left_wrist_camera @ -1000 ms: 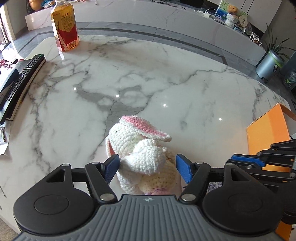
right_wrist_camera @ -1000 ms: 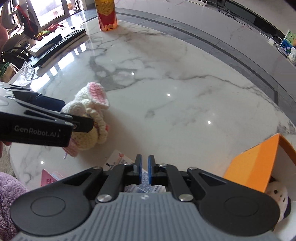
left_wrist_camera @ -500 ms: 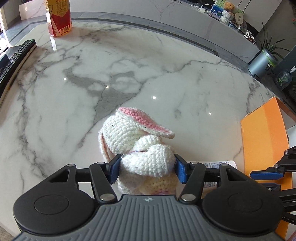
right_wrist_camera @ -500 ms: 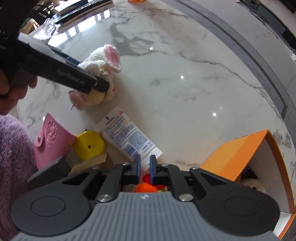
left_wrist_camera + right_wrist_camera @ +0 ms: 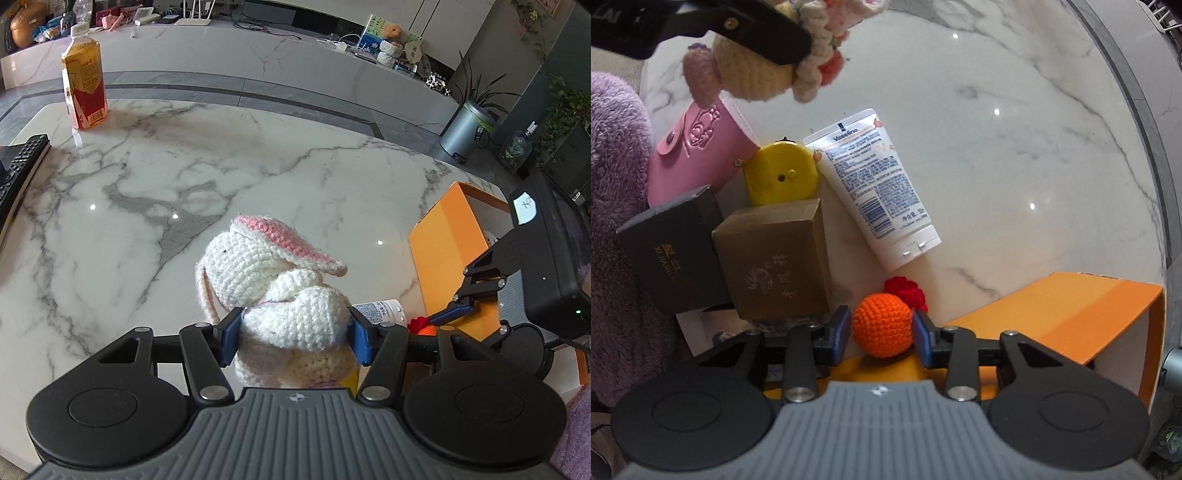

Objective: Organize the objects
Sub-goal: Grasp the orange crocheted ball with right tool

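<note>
The left gripper (image 5: 293,334) is clamped on the white crocheted rabbit with pink-lined ears (image 5: 273,280), its blue pads pressed into the soft body on both sides; the rabbit seems lifted off the white marble table (image 5: 147,177).

The right gripper (image 5: 881,326) points down at the table with its jaws partway apart, having just been opening. The round orange crocheted ball with a red tuft (image 5: 882,319) sits between the blue pads, with a thin gap visible on either side, so the pads do not appear to press it.

Taking that ball as the landmark: just left of it stands a tan cardboard box (image 5: 775,258), with a dark box (image 5: 670,247) touching it further left. Beyond the tan box lies a flat yellow oval object (image 5: 781,173), and left of that a pink snap pouch (image 5: 690,147). Just beyond the ball lies a white squeeze tube with blue print (image 5: 871,184), cap toward the ball. Right of the ball is the open orange cardboard box (image 5: 1071,314). Far across the table stand an orange drink bottle (image 5: 83,83) and a black remote control (image 5: 18,166).
</note>
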